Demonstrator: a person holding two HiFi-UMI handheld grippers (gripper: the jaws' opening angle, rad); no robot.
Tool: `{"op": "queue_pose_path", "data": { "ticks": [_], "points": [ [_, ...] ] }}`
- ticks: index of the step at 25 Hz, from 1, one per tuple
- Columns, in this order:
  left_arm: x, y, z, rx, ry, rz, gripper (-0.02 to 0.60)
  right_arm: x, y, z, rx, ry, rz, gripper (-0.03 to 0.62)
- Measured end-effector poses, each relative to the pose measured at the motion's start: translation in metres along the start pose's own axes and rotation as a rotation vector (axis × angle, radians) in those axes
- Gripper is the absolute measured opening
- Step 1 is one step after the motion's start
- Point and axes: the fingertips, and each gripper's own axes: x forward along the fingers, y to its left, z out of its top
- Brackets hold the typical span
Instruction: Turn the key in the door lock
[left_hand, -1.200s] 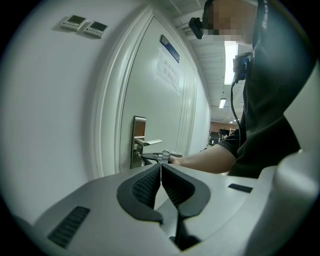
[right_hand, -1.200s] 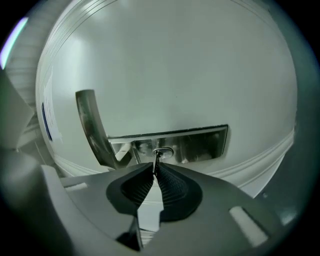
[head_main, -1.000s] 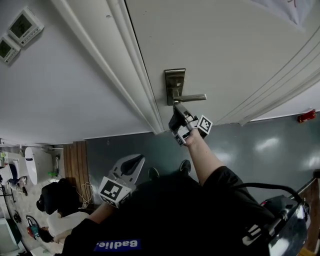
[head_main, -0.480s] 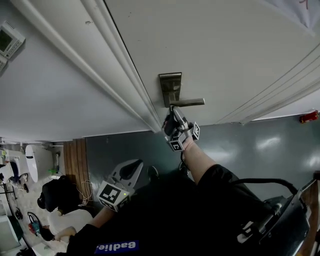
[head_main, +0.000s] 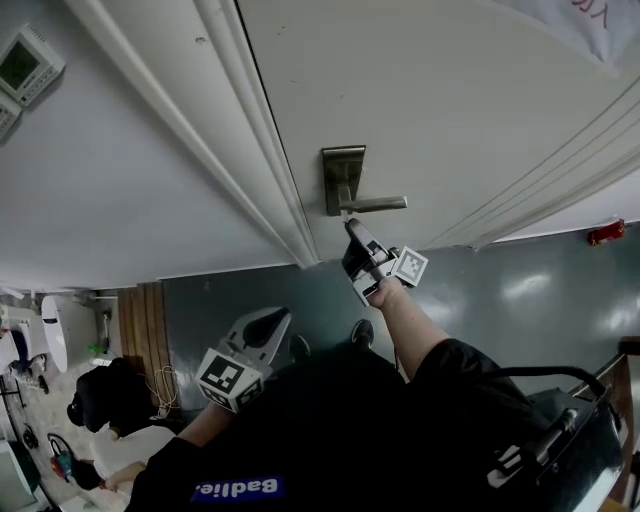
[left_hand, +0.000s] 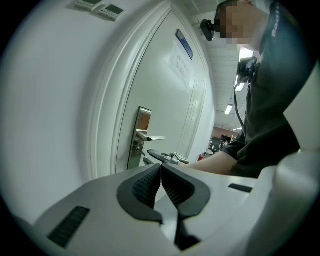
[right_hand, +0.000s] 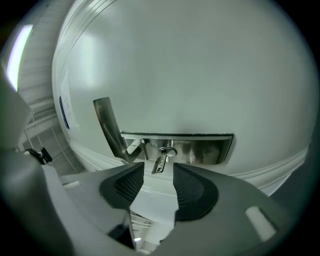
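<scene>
The key (right_hand: 160, 162) sits in the keyhole of the metal lock plate (right_hand: 200, 150) on the white door (head_main: 450, 100). It sticks out from the plate and is tilted. In the right gripper view, the door handle (right_hand: 110, 130) comes out from the same plate, just beside the key on its left. The right gripper (right_hand: 158, 172) is raised to the lock and points at it. Its jaws are opening, and the key's free end is in line with the gap between them, just at the tips. The pads (right_hand: 187, 187) do not touch the key, so it is free. In the head view this gripper is just under the handle, at the end of the person's bare forearm. The left gripper (left_hand: 161, 167) is held low, well apart from the door, near the person's body. Its jaws are pressed together with nothing between them. Two small control panels (head_main: 30, 65) are on the wall, well apart from the door frame.
</scene>
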Motion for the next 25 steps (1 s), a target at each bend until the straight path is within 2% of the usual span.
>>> {"op": "queue_pose_path", "data": {
  "ticks": [2, 5, 7, 9, 14, 17, 19, 25],
  "points": [
    [0.000, -0.003, 0.003, 0.011, -0.010, -0.027, 0.014, -0.008, -0.001, 0.002, -0.103, 0.015, -0.071, 0.151],
    [-0.003, -0.005, 0.009, 0.021, -0.032, -0.065, 0.014, -0.010, 0.007, 0.002, -0.320, 0.051, -0.152, 0.150],
    [-0.007, -0.004, 0.010, 0.025, -0.041, -0.080, 0.014, -0.006, 0.014, -0.005, -0.416, 0.085, -0.203, 0.150],
    [-0.013, -0.004, 0.011, 0.033, -0.042, -0.096, 0.014, -0.006, 0.013, -0.011, -0.497, 0.112, -0.293, 0.150],
    [-0.027, -0.002, 0.012, 0.049, -0.062, -0.125, 0.014, -0.001, 0.005, -0.023, -0.821, 0.246, -0.537, 0.150],
    [-0.035, -0.001, 0.012, 0.056, -0.068, -0.142, 0.014, 0.006, 0.006, -0.025, -0.996, 0.292, -0.633, 0.150],
    [-0.040, 0.001, 0.011, 0.056, -0.073, -0.152, 0.014, 0.012, 0.008, -0.026, -1.067, 0.306, -0.666, 0.150],
    [-0.055, 0.004, 0.007, 0.053, -0.086, -0.207, 0.014, -0.005, 0.021, -0.042, -1.112, 0.253, -0.718, 0.150]
  ]
}}
